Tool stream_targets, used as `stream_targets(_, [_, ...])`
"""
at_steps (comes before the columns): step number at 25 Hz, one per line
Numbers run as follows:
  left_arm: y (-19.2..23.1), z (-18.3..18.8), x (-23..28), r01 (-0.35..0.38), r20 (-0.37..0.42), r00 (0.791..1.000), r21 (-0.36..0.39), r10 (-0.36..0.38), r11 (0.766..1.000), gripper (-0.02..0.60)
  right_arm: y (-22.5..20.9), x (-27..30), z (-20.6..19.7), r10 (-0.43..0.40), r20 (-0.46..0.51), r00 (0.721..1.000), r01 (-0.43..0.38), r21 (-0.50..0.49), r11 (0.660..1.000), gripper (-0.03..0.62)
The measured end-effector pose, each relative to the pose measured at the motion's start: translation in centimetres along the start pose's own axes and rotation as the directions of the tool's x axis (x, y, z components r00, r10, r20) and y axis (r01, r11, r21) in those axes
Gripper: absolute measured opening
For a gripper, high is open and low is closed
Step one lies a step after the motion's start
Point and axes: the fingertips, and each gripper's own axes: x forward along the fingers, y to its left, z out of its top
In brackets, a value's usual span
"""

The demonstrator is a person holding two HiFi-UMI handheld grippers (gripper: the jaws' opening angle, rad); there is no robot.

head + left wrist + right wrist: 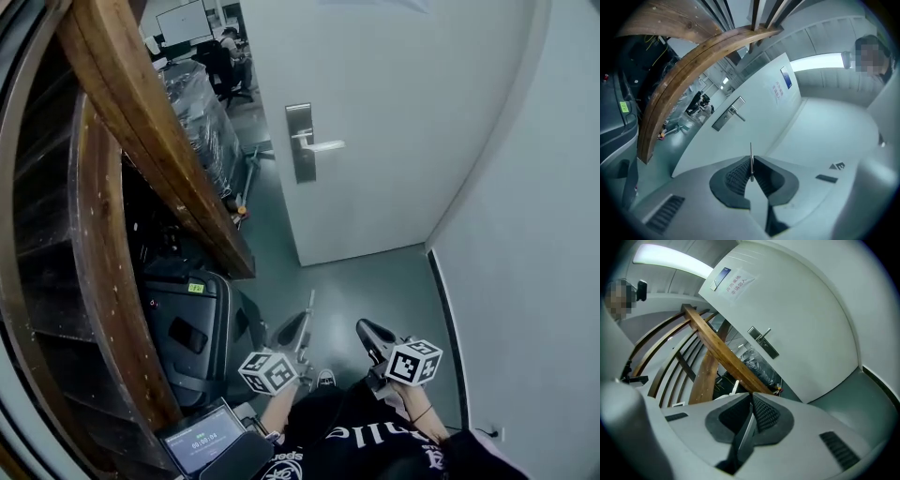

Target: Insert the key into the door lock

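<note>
A white door (394,103) stands ahead, partly open. It carries a metal lock plate (301,142) with a lever handle (323,145). My left gripper (298,330) is held low, well short of the door, and is shut on a thin metal key (309,305) that points up toward it. In the left gripper view the key (751,157) stands edge-on between the dark pads (736,174), and the lock plate (727,114) lies far off to the upper left. My right gripper (367,334) hangs beside it, shut with nothing in it (751,398); the lock plate (764,342) is distant in its view.
A curved wooden stair railing (141,131) runs down the left side. Below it sit a black case (192,333) and a device with a lit screen (203,439). A plain wall (534,234) closes the right. A person sits at a desk (228,56) beyond the doorway.
</note>
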Motion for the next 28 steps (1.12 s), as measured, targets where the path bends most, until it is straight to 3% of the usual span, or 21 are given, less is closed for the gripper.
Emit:
stream_targets(4, [1.0,-0.5,2.3,0.002,-0.032,0.999,-0.023,-0.003,1.0,0.025,-2.3,1.6,1.4,-0.019,-0.003,1.0,0.019,0.02,1.0,0.032])
stream_targets(8, [2.4,-0.2,4.1,-0.042,-0.035,0.999,-0.052,0.04,0.998,0.025,-4.3,4.1,3.4,0.009,-0.035,0.999,-0.008,0.034,0.999,0.032])
stream_targets(13, [4.8,2.4,8.6,-0.106,0.04,0.993,-0.108,0.111,0.988,0.025,-6.9,8.4,7.7,0.088,-0.091,0.992,-0.087,0.016,0.996,0.032])
stream_targets(21, [5.7,6.0,18.5,-0.164,0.17,0.966,-0.183,0.195,0.969,0.025,-12.0,12.4,16.4,0.201,-0.195,0.96,-0.211,-0.033,0.977,0.032])
stream_targets(26, [6.4,7.9,24.5,-0.135,0.227,0.954,-0.256,0.196,0.957,0.025,-14.3,14.2,19.6,0.257,-0.252,0.933,-0.276,-0.043,0.96,0.032])
stream_targets(28, [6.6,9.0,26.7,-0.089,0.259,0.95,-0.315,0.176,0.945,0.025,-14.8,14.9,20.5,0.276,-0.263,0.925,-0.296,-0.041,0.954,0.032])
